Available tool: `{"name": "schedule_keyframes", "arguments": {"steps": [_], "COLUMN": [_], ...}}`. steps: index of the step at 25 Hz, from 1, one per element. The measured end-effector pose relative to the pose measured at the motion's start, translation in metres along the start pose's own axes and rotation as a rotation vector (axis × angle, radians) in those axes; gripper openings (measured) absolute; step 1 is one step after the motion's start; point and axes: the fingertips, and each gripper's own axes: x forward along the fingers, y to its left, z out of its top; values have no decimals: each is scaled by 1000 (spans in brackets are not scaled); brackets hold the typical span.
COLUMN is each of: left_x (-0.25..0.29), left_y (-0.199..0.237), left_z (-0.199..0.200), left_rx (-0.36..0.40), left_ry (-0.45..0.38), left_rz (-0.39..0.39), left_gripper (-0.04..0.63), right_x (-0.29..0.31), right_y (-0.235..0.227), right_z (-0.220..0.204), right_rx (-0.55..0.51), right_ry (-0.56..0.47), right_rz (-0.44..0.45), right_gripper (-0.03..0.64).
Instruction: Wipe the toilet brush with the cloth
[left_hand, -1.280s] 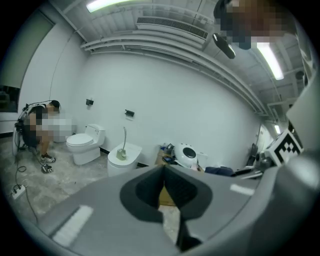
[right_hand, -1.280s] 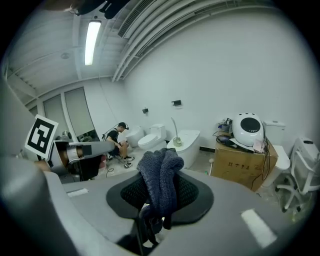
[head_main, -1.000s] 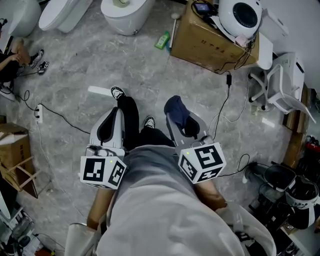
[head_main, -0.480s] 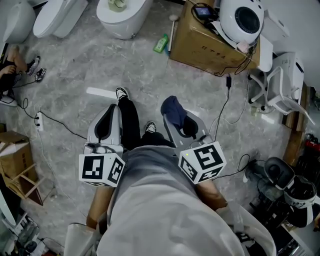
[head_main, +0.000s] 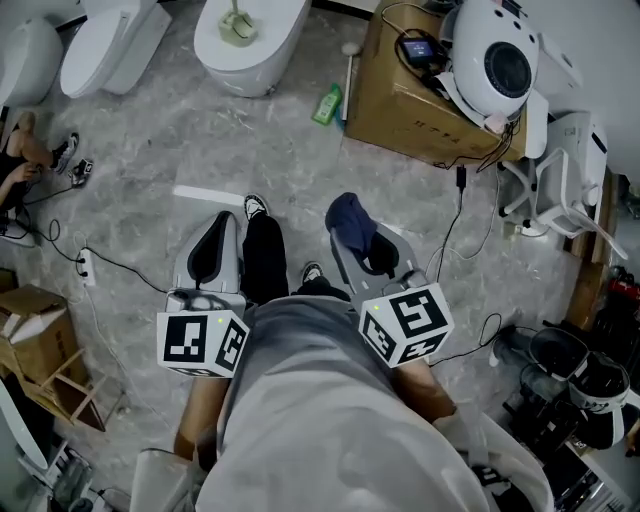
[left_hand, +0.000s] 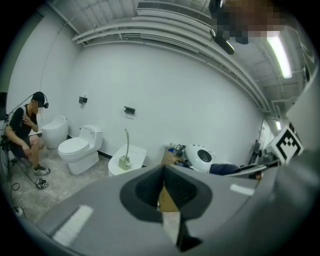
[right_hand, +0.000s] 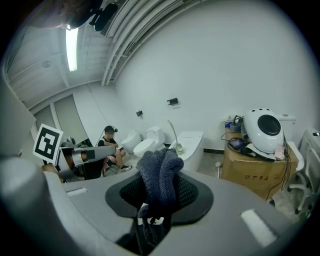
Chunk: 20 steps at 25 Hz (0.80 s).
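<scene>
The toilet brush (head_main: 237, 24) stands in its pale green holder on top of a white toilet (head_main: 262, 55) far ahead on the floor. The left gripper view shows the brush (left_hand: 125, 150) with its curved handle up, and the right gripper view shows the brush (right_hand: 175, 138) too. A dark blue cloth (head_main: 349, 219) hangs bunched from my right gripper (head_main: 358, 246), which is shut on it; up close the cloth (right_hand: 159, 172) drapes over the pads. My left gripper (head_main: 216, 250) is shut and holds nothing. Both grippers are held at waist height, well short of the toilet.
A cardboard box (head_main: 420, 88) carries a round white appliance (head_main: 497, 52), with a green bottle (head_main: 326, 103) beside it. Cables and a power strip (head_main: 85, 268) lie on the floor. A white chair (head_main: 565, 170) stands right. A seated person (head_main: 20, 165) and two toilets (head_main: 105, 40) are at left.
The person has stepped forward, so the toilet with the brush shows more fully at the top of the head view. Both grippers keep the same pose and hold.
</scene>
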Motion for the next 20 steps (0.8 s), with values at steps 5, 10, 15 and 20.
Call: {"name": "schedule_keyframes", "arguments": {"steps": [5, 10, 15, 20], "left_x": [32, 53, 69, 79], "left_y": [44, 87, 120, 142], "left_z": [37, 75, 103, 119], "left_rx": [9, 10, -1, -21], "left_ry": [-9, -41, -75, -94], "left_rz": [-36, -58, -70, -82], "left_gripper": [0, 0, 0, 0], "right_x": [47, 87, 119, 142], "right_y": [12, 30, 38, 40], "right_z": [42, 80, 111, 128], "right_rx": [5, -8, -24, -27], "right_ry": [-15, -36, -56, -61], "right_rz": [-28, -47, -59, -82], "right_gripper": [110, 111, 112, 112]}}
